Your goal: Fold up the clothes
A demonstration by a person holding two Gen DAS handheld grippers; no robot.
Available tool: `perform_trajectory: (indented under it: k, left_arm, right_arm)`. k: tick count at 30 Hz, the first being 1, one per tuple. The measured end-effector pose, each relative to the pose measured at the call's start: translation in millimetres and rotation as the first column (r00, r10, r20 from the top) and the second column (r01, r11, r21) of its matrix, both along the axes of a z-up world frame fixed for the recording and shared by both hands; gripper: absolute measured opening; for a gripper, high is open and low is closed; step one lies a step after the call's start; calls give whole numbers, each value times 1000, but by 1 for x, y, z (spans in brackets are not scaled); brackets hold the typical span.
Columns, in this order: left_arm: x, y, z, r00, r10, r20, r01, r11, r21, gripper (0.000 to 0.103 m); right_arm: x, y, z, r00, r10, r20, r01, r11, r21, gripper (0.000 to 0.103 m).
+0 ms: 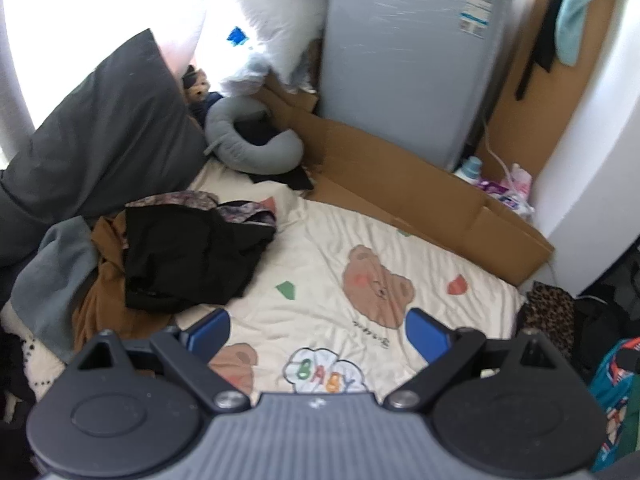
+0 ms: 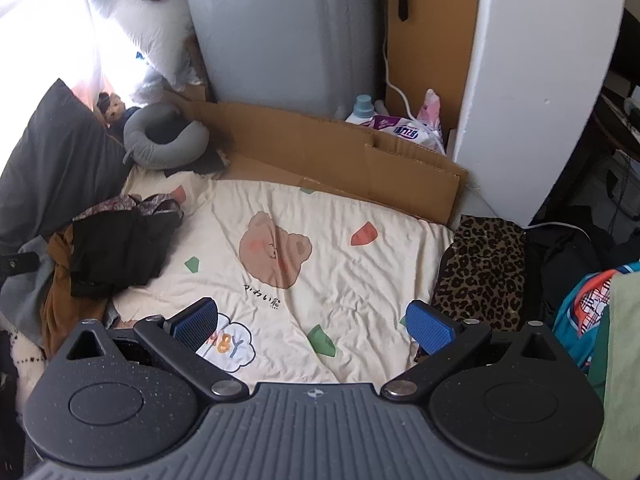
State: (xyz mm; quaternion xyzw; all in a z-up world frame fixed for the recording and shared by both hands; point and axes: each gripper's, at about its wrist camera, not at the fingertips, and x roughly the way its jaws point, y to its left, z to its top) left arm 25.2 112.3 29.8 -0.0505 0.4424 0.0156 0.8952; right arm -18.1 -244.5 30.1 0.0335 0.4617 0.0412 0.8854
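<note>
**Both grippers empty above the bed, the heap untouched**

The left gripper hangs with its blue pads spread wide, nothing between them; the right gripper is just as wide and just as empty; both sit at the bottom centre of their frames over the cream bear-print quilt; the clothes pile, a black garment lying on brown and grey ones, is at the left middle of each view, beside the dark pillow; a leopard-print piece lies at the right edge; the risk, as I judge it, is pinching several tangled layers at once, or snagging the quilt beneath, so the heap drags rather than one garment coming free
</note>
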Motion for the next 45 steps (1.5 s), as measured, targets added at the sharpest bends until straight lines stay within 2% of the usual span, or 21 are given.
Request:
perform_trajectory:
  k: [6,17,21,26,30,42,45]
  left_arm:
    - [13,34,-4,998,56,34,-56,998,-6,95]
    - [43,80,-24,992,116,53,-118,993,30,94]
    - [54,97,-36,990,130,49,-132,991,22,92]
    - [69,123,-55,980,195,43,-195,981,7,86]
    - [81,143,-69,972,230,46,-230,973,14,83]
    - [123,190,-124,956,292,30,-293,955,46,75]
    - [133,197,-139,955,297,22,-298,953,55,67]
  right_arm:
    - [19,14,-6,999,40,10,-40,999,1,103]
    - [59,27,-24,994,105,13,-106,993,47,103]
    - [77,27,-33,990,142,8,-143,986,85,103]
    - [98,29,-42,981,192,13,-192,976,106,103]
    - [118,30,-56,975,223,-9,-220,968,120,103]
    - [161,37,-113,950,312,2,-308,937,167,103]
    - [170,40,-131,939,344,-19,-336,926,175,103]
